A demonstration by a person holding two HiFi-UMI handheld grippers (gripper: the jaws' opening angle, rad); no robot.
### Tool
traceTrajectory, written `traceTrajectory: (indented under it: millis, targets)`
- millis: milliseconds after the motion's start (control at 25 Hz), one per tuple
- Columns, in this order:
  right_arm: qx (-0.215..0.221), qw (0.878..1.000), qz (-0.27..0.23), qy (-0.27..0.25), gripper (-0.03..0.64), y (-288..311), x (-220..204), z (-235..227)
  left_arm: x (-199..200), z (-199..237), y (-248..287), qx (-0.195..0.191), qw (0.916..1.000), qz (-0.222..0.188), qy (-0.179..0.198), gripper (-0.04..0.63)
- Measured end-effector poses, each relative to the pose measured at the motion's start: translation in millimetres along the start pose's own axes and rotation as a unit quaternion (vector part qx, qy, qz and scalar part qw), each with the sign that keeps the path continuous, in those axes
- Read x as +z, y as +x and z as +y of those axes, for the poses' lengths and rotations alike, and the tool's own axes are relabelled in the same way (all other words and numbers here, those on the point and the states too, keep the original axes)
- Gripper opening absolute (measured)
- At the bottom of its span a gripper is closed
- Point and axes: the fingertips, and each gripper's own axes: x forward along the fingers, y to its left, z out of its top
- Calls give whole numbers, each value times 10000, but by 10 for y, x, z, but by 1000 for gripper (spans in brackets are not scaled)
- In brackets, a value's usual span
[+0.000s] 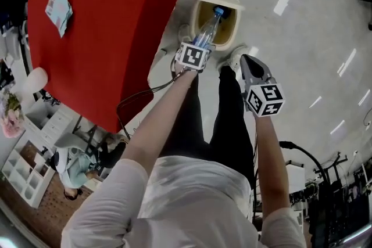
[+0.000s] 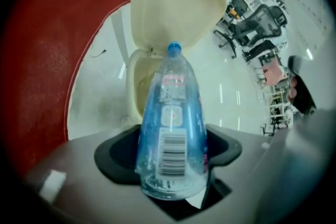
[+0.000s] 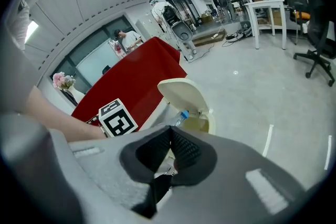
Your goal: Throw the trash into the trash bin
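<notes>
Left tool (image 2: 170,165): clamped on the base of a clear plastic bottle, held out over the trash bin; its marker cube faces up in the head view.
Right tool (image 3: 169,131): jaws pressed together at the tips with nothing between them, hanging to the right of the bin, well apart from the bottle.
Floor (image 1: 302,55): pale and glossy, with streaks of reflected light.
Desk (image 1: 116,20): covered in red cloth, its edge just beside the bin.
Trash bin (image 1: 231,38): cream, standing on the floor at the person's feet, mouth open.
Lid (image 2: 178,2): tipped up and back, upright behind the opening.
Bottle (image 2: 170,128): blue-tinted, with a barcode label, neck pointing away from the left tool towards the bin's mouth; in the head view it lies over the opening.
Packet (image 1: 58,9): small and flat, possibly paper, lying on the desk far from the bin.
Cap (image 2: 174,48): blue, on the bottle, seen against the lid.
</notes>
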Motion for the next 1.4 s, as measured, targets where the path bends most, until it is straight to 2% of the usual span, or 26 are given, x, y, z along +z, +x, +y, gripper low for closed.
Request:
traceTrajectory:
  millis: [200,320,560,680,920,1120,1280,1400]
  targets:
    - [47,10000,45,44,2,265,-242,-137,55,17,369,-127,9993,327,152,364]
    - [94,9999,69,64,2,408,-366,-163,14,-18,526,-347,9978,568,-55,364]
    - [136,9998,86,149,1,539,-494,-209,150,161,620,99,9996,175,204,367]
    - [129,9998,93,151,1,561,-510,-236,144,186,616,144,9997,51,185,366]
    - [71,9998,92,146,2,540,-439,-245,27,225,548,163,9998,57,116,365]
    - [62,9999,63,72,1,484,-289,-165,31,113,306,60,9998,-182,62,299]
    - [87,10000,49,-6,2,453,-167,-55,88,59,70,29,9992,-404,57,213]
    - [104,9999,56,-55,1,388,-56,56,141,-14,-137,-91,9987,-494,25,173]
